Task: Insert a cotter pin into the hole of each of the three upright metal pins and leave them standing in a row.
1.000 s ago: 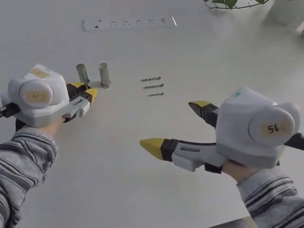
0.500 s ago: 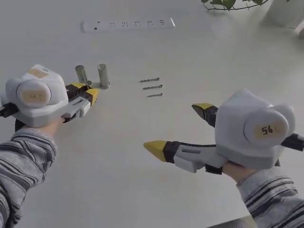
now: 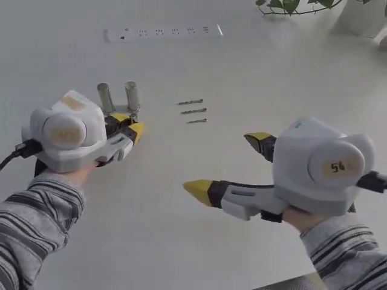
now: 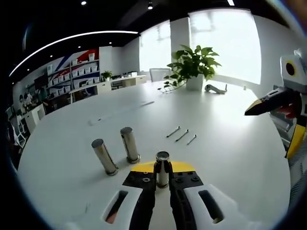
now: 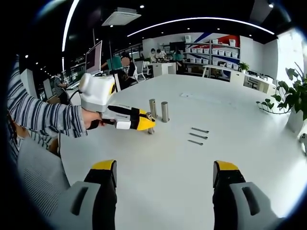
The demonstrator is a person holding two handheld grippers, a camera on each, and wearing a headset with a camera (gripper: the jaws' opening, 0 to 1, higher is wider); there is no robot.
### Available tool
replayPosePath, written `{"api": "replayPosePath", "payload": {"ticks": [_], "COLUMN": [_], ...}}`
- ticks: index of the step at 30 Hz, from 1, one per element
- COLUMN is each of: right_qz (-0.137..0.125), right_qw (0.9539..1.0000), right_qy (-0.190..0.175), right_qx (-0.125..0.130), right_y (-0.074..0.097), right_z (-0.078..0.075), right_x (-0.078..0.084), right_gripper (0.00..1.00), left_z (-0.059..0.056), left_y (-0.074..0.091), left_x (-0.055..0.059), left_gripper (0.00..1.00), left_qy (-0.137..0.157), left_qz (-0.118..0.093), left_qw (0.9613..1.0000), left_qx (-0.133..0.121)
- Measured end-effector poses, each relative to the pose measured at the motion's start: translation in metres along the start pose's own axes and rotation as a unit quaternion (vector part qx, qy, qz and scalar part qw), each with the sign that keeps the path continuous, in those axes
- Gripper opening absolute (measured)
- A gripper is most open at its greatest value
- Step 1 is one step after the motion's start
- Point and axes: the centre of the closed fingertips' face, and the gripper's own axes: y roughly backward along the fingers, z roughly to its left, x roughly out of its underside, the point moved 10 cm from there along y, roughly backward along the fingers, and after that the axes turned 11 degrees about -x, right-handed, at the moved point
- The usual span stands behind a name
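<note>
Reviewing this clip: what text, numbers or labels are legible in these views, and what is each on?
"56": handwritten on the tan sticker on the right gripper.
On the left gripper, two tan labels: writing too blurred to read.
On the power strip: no legible marking.

Upright cylindrical metal pins (image 4: 129,143): silver. Left gripper (image 3: 129,122), right gripper (image 3: 227,162): white shells, black jaws, yellow tips. Fabric sleeves (image 3: 36,211): grey-striped.

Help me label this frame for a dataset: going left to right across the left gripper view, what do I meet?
leftmost metal pin → second metal pin → clamped metal pin, held by the left gripper → cotter pins → right gripper
</note>
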Motion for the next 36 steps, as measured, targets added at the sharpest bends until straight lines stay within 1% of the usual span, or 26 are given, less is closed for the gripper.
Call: {"api": "replayPosePath", "payload": {"ticks": [1, 3, 6, 8, 13, 14, 16, 19, 22, 25, 27, 32, 33, 36], "right_qz": [0.0, 0.002, 0.003, 0.003, 0.003, 0.003, 0.001, 0.002, 0.001, 0.002, 0.0, 0.0, 0.0, -0.002], "right_qw": [1.0, 1.0, 1.0, 1.0, 1.0, 1.0, 1.0, 0.9999, 0.9999, 0.9999, 0.9999, 0.9999, 0.9999, 0.9998], "right_qy": [-0.001, -0.002, -0.003, -0.003, -0.005, -0.005, -0.007, -0.008, -0.01, -0.011, -0.014, -0.016, -0.016, -0.018], "right_qx": [0.0, -0.001, 0.003, 0.004, 0.005, 0.005, 0.005, 0.006, 0.004, 0.005, 0.004, -0.002, -0.002, -0.002], "right_y": [0.0, 0.001, 0.001, 0.002, 0.003, 0.003, 0.004, 0.005, 0.005, 0.004, 0.004, 0.003, 0.003, 0.004], "right_z": [0.0, 0.0, 0.0, 0.0, 0.001, 0.001, 0.001, 0.0, 0.0, -0.002, -0.003, -0.004, -0.004, -0.007], "right_x": [0.0, 0.001, 0.001, 0.002, 0.003, 0.003, 0.004, 0.004, 0.005, 0.005, 0.004, 0.004, 0.004, 0.004], "right_gripper": [0.81, 0.8, 0.8, 0.8, 0.8, 0.8, 0.8, 0.8, 0.79, 0.79, 0.78, 0.76, 0.75, 0.74], "left_z": [-0.004, -0.008, -0.011, -0.016, -0.028, -0.031, -0.034, -0.036, -0.037, -0.036, -0.036, -0.036, -0.036, -0.037], "left_y": [0.001, 0.003, 0.001, -0.001, -0.003, -0.002, -0.002, -0.004, -0.005, -0.005, -0.005, -0.006, -0.005, -0.005], "left_x": [-0.001, -0.002, 0.001, 0.003, 0.007, 0.006, 0.005, 0.005, 0.004, 0.004, 0.004, 0.004, 0.004, 0.004], "left_gripper": [0.05, 0.05, 0.06, 0.06, 0.05, 0.06, 0.06, 0.06, 0.06, 0.06, 0.06, 0.06, 0.07, 0.16], "left_qy": [-0.004, -0.006, -0.006, -0.009, -0.011, -0.012, -0.012, -0.004, -0.012, -0.009, -0.013, -0.014, -0.015, -0.01], "left_qz": [-0.002, -0.002, -0.003, 0.001, 0.002, 0.002, -0.001, -0.005, -0.008, -0.009, -0.01, -0.01, -0.01, -0.011], "left_qw": [1.0, 0.9999, 0.9996, 0.9993, 0.9985, 0.9983, 0.998, 0.9976, 0.9973, 0.9972, 0.9971, 0.997, 0.997, 0.9971], "left_qx": [0.007, 0.013, 0.027, 0.037, 0.053, 0.057, 0.062, 0.069, 0.071, 0.073, 0.074, 0.075, 0.075, 0.075]}}
